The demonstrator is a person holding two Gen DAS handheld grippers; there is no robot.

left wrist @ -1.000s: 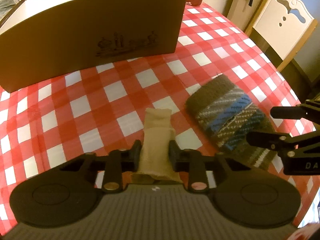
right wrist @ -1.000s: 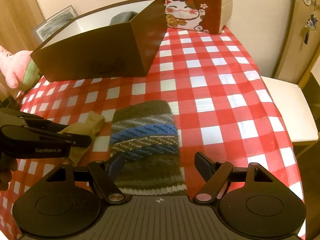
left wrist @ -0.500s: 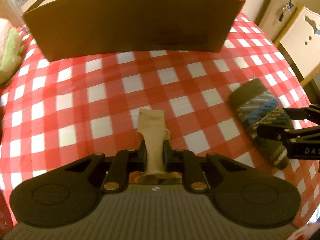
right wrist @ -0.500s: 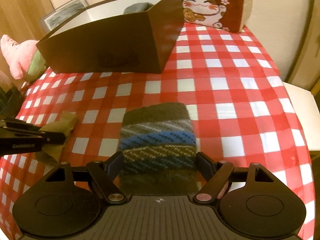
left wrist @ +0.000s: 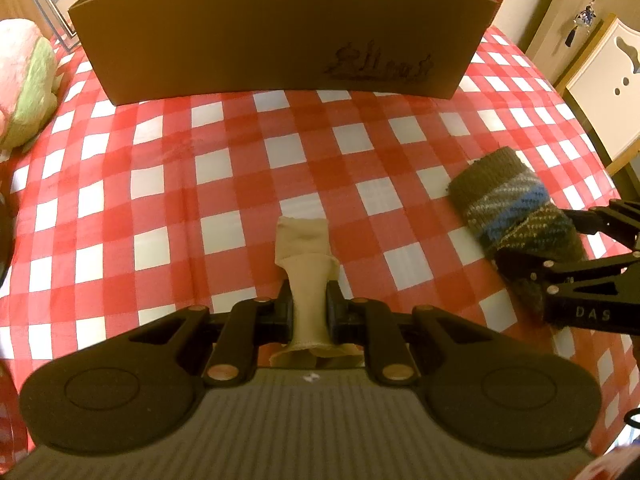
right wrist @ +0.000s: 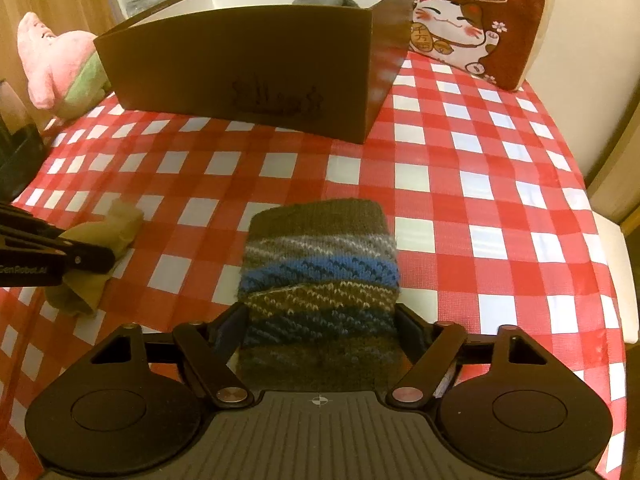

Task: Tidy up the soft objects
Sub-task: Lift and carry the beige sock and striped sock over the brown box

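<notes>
Left gripper (left wrist: 308,304) has its jaws pinched narrow on a beige sock (left wrist: 306,268), whose far end lies on the checked desk (left wrist: 240,140). Right gripper (right wrist: 320,324) jaws have just been closing around a striped knit sock (right wrist: 320,256) lying flat on the desk, both pads at its sides. Brown box (right wrist: 240,68) stands behind; pink plush toy (right wrist: 56,64) left of it.
</notes>
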